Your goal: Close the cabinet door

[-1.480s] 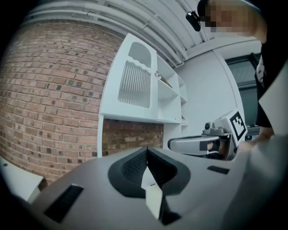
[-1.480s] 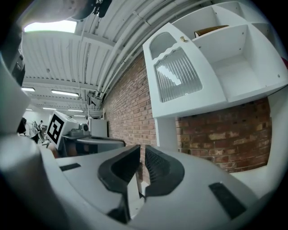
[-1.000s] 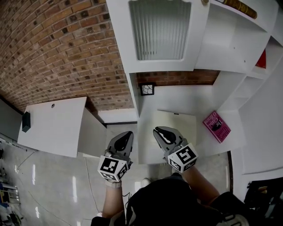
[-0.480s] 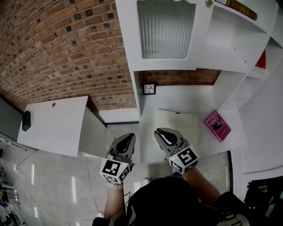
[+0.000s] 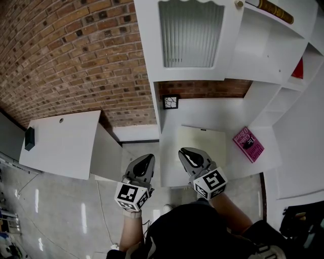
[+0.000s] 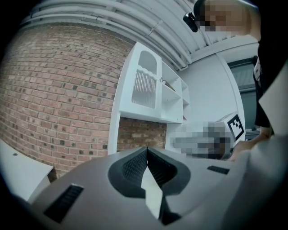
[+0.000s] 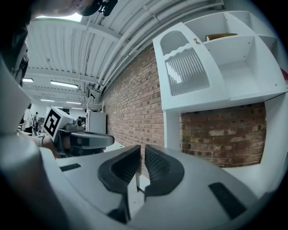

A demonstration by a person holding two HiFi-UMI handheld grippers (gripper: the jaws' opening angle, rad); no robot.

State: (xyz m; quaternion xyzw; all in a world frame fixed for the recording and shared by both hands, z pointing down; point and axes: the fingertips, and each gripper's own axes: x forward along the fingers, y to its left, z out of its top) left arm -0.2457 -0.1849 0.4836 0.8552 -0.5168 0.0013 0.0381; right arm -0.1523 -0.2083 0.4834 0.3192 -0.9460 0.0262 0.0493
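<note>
The white cabinet door (image 5: 190,35) with a ribbed glass panel stands swung out from the upper cabinet, its small knob (image 5: 239,3) at the free edge. It also shows in the left gripper view as the door (image 6: 145,85) and in the right gripper view as the door (image 7: 186,72). My left gripper (image 5: 146,161) and right gripper (image 5: 190,154) hang side by side well below the door, both pointing toward the cabinet. Left gripper (image 6: 146,150) has its jaws shut with nothing between them. Right gripper (image 7: 141,150) shows only a thin slit between its pads, also empty.
A pink book (image 5: 248,144) lies on the white counter (image 5: 217,114), with a small black-framed object (image 5: 169,102) at the brick back wall. Books (image 5: 273,9) sit on the open upper shelf, a red thing (image 5: 299,70) further right. A white desk (image 5: 63,144) stands left.
The cabinet door sits slightly further right in the head view as the camera shifted. Both grippers stay shut and nearly in place.
</note>
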